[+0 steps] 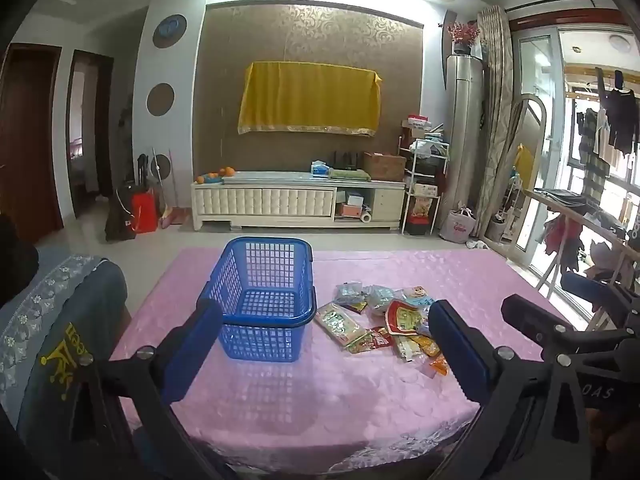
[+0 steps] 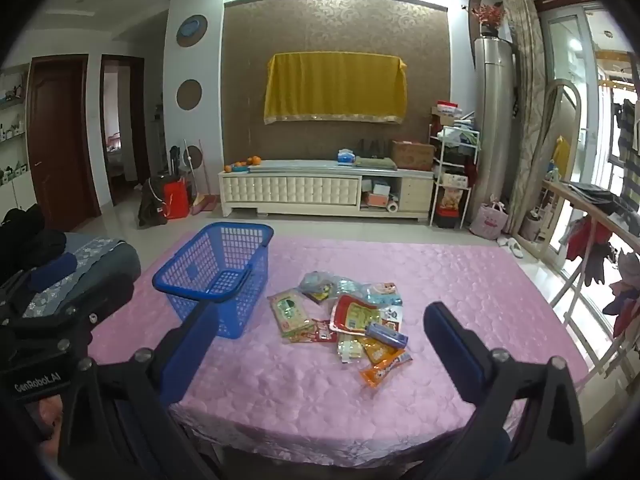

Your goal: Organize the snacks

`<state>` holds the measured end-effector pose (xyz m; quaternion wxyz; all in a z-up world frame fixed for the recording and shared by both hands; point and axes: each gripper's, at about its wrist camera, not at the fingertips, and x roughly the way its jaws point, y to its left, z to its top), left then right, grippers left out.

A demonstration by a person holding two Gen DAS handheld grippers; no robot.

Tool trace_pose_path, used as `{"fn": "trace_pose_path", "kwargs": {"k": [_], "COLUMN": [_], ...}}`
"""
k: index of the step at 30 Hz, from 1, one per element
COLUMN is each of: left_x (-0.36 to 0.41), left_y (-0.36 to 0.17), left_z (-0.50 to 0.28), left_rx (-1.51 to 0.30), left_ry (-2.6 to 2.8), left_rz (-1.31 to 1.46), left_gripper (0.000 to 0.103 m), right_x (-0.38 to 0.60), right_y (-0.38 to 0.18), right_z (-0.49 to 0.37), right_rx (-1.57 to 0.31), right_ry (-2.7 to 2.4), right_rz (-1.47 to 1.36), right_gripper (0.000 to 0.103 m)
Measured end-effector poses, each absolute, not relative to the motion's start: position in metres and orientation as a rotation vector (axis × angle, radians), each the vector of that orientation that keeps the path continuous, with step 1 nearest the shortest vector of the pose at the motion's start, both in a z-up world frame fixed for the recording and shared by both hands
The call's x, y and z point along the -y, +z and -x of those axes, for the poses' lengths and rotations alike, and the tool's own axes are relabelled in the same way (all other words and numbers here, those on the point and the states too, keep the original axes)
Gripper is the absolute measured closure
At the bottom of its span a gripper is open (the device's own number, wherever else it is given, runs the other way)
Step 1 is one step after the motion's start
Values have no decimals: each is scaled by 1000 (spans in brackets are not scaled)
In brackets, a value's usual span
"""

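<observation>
While both claws hang above the near edge of the pink tablecloth (image 1: 460, 280), we see each one spread wide with nothing between its pads. Our left gripper (image 1: 326, 350) frames the blue basket (image 1: 262, 300) and touches nothing; the basket stands upright on the left half of the table, nothing visible inside. Our right gripper (image 2: 320, 350) is equally wide, holding nothing, and points at the snack pile (image 2: 346, 320), which lies loose on the cloth just right of the basket (image 2: 218, 278), apart from it. In the pile: a green flat pack (image 2: 290, 312) at the left, a red-edged pouch (image 2: 354, 312) in the middle, a blue bar (image 2: 388, 334) and an orange packet (image 2: 382, 370) nearest us. From the left wrist view the pile (image 1: 384, 324) sits partly behind our right finger pad (image 1: 458, 340).
</observation>
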<state>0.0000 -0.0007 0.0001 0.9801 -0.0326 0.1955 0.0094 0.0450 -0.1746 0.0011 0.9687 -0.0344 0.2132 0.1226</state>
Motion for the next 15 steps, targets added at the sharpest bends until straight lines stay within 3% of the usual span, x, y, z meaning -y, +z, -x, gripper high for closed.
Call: {"fn": "trace_pose_path", "kwargs": {"k": [15], "left_x": [-3], "left_y": [2], "left_z": [2], "left_rx": [-410], "left_ry": [2], "left_rz": [97], "left_gripper": [1], "right_x": [167], "right_y": [2], "right_z": [-44], "right_rx": [-441], "right_ry": [256], "right_rz": [64], "right_gripper": [0]}}
